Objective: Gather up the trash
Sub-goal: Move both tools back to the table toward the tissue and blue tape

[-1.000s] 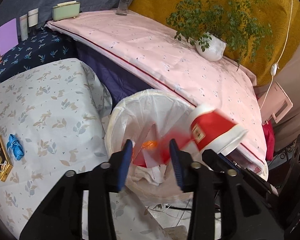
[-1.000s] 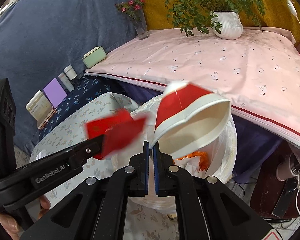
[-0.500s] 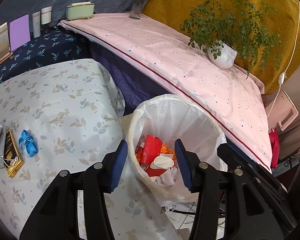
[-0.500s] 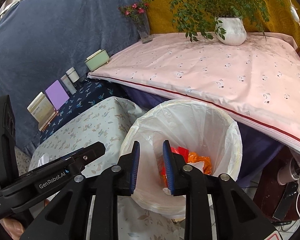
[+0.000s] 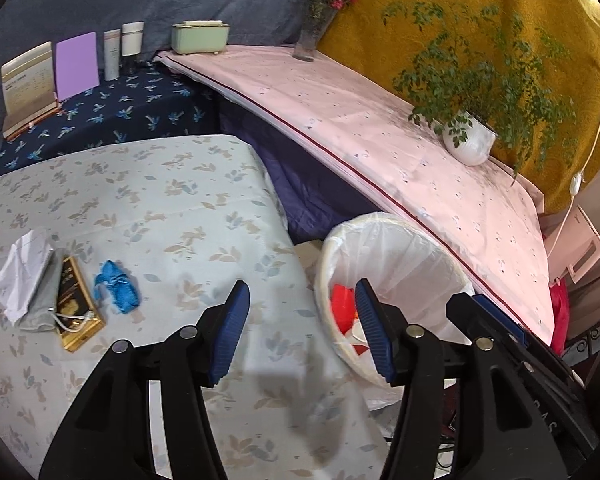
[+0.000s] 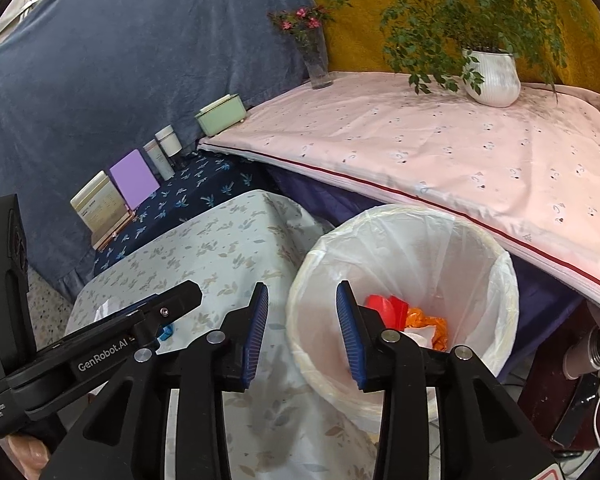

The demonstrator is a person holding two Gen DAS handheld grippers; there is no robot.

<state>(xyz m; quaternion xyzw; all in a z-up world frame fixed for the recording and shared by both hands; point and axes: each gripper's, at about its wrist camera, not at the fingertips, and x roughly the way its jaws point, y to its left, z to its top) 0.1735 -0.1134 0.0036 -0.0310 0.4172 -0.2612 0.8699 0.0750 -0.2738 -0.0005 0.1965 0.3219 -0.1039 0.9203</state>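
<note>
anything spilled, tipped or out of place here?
Nothing spilled or tipped. The bin stands upright with its liner over the rim, and the red and orange trash sits inside. Still on the floral cloth: a crumpled blue scrap, a white tissue and a gold packet. Both grippers are open and empty.

The round bin's translucent white plastic liner (image 6: 480,256) held red scraps (image 6: 384,306) and crumpled orange wrapping (image 6: 428,322). The near desk's cloth (image 5: 172,200) was pale grey-blue with beige leaf sprigs; on it lay a bright blue crumpled piece (image 5: 118,286), a gold-and-black flat packet (image 5: 74,304) and a white crumpled tissue (image 5: 20,276). The far cloth (image 6: 460,148) was pink with tiny dark motifs and a maroon edge stripe.
</note>
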